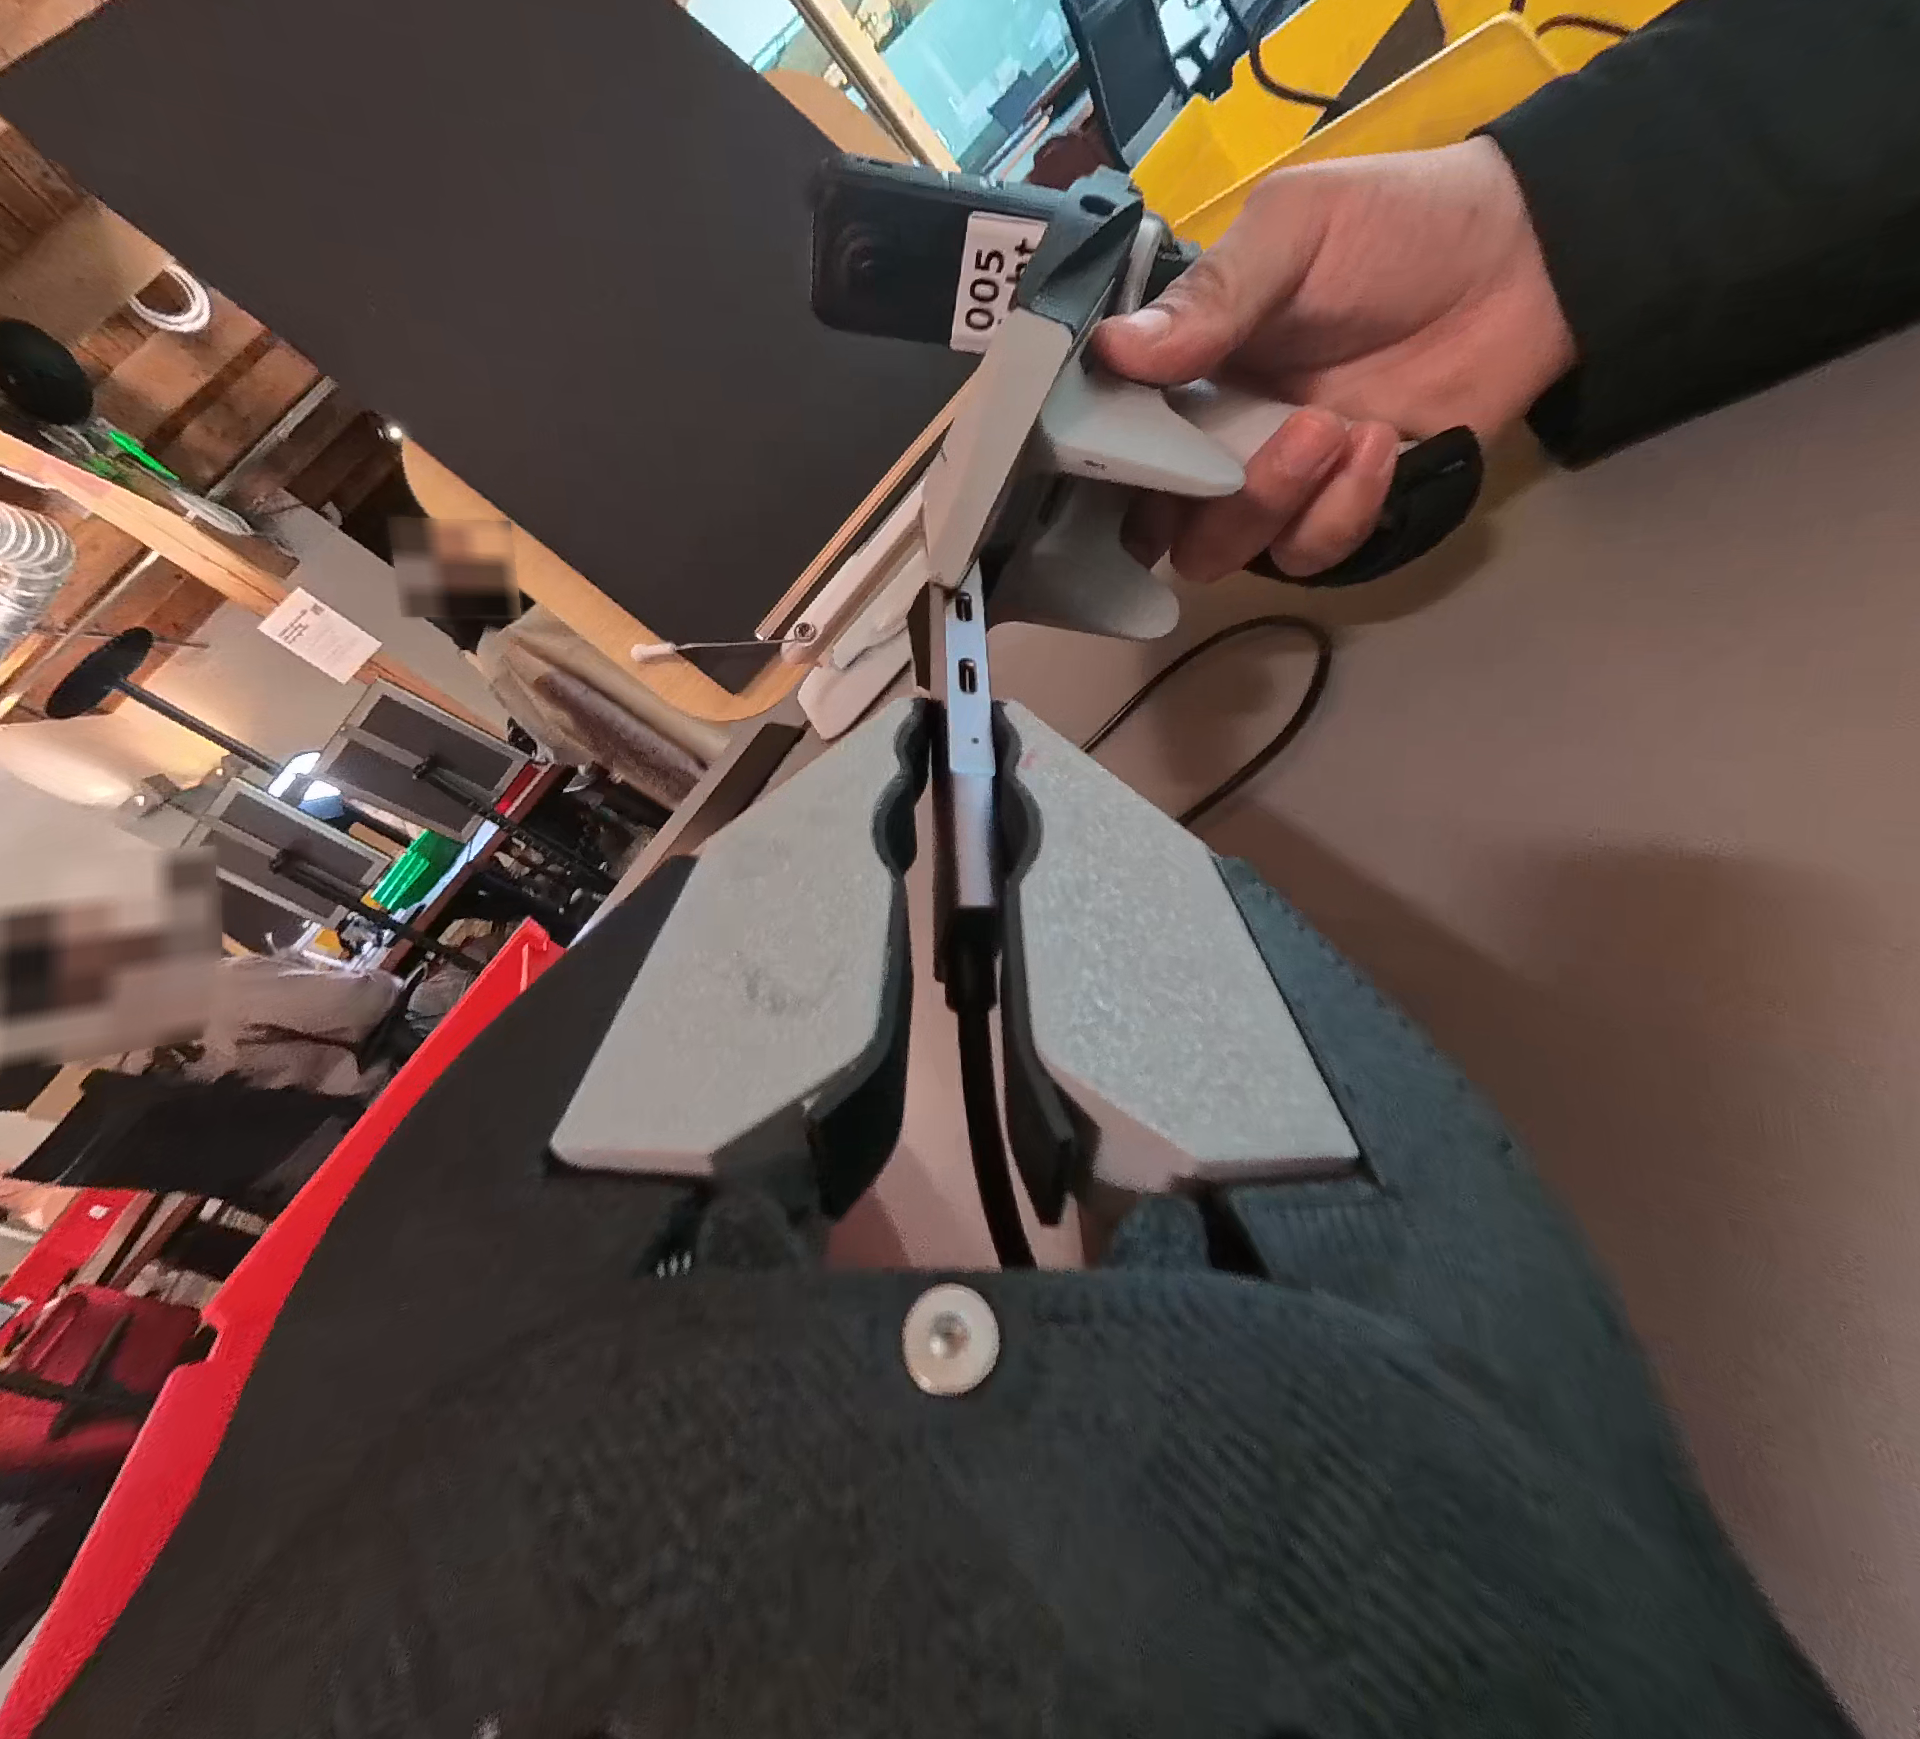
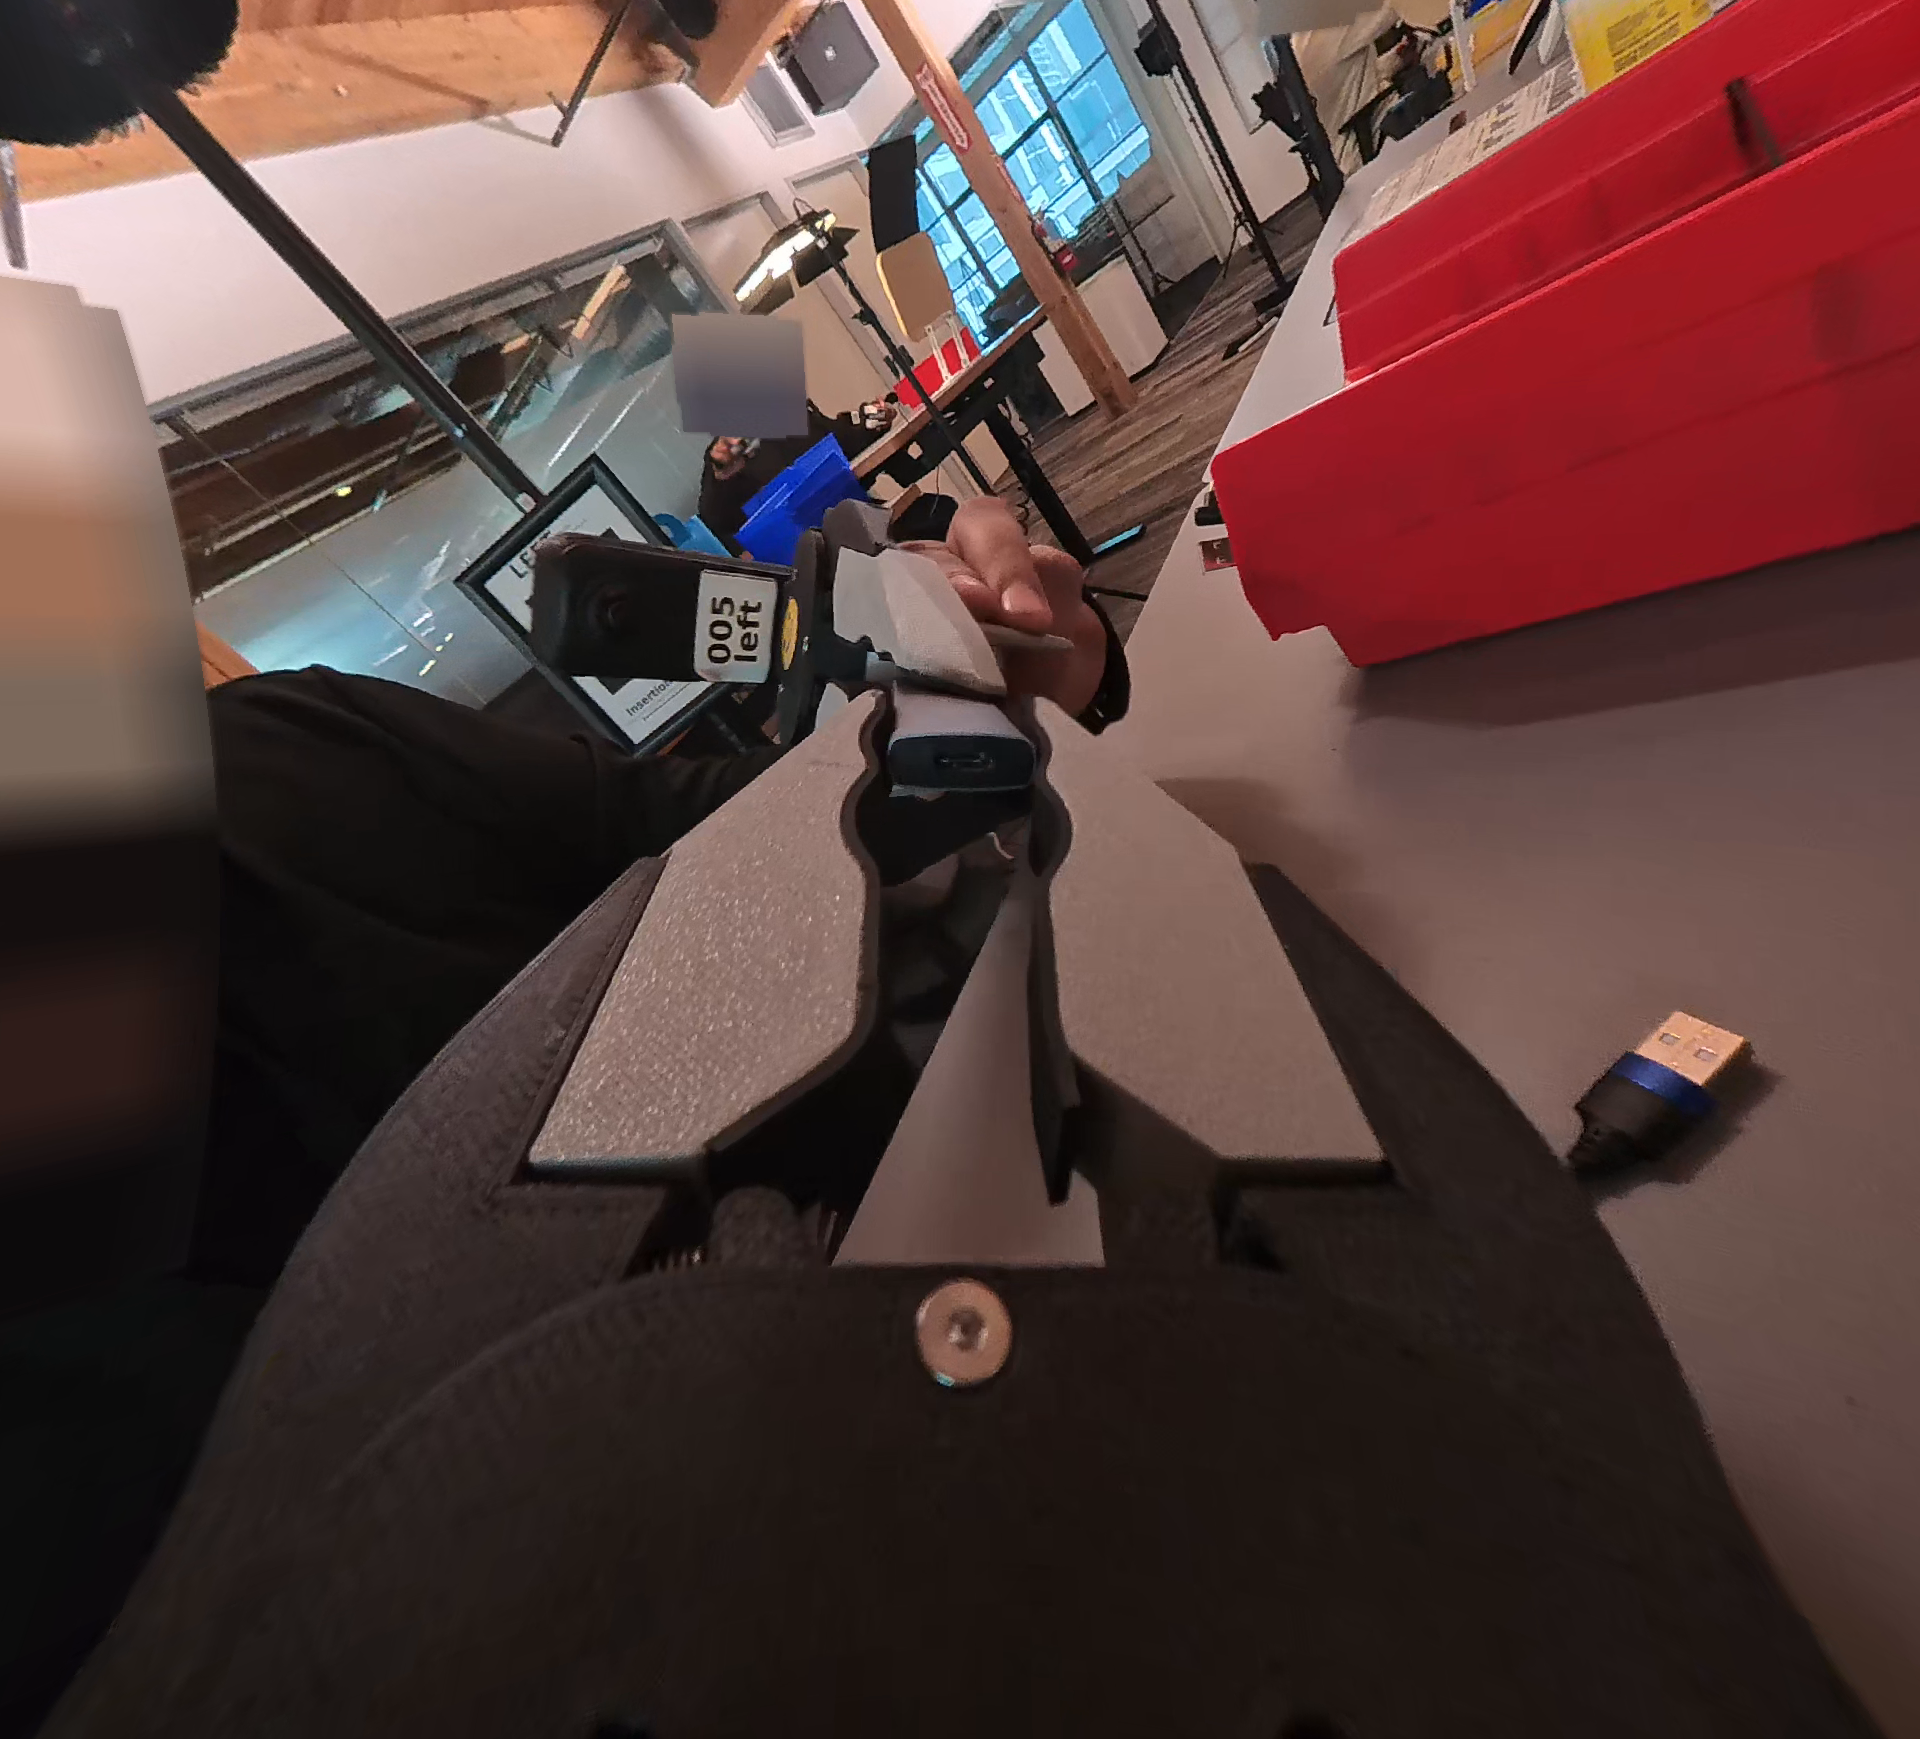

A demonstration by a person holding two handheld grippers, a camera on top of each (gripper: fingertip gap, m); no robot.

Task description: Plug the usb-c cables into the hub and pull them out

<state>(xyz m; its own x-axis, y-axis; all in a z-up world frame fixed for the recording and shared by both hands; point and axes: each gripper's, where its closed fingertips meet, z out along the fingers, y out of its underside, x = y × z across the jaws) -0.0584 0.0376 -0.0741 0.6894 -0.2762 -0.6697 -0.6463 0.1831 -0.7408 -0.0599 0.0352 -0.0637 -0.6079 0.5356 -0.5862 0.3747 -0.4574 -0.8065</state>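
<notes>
**Left wrist view, centre:** you are clamping the left gripper (image 1: pixel 961 725) on the hub (image 1: pixel 968 650). Its lead (image 1: pixel 982 1118) is trailing back between the fingers, so the two side ports (image 1: pixel 971 677) are facing the camera, both empty. At upper right, your hand (image 1: pixel 1351 339) is holding the right gripper (image 1: pixel 935 593) at the hub's far end.

**Right wrist view, centre:** those jaws are pinching that end, probably to steady the hub for insertion. Only this view is showing the end-face port (image 2: pixel 961 762) and, at lower right, a blue-collared plug (image 2: pixel 1673 1092) lying on the table (image 2: pixel 1455 858). Only the left view is showing the side ports. Neither gripper is holding a USB-C cable.
</notes>
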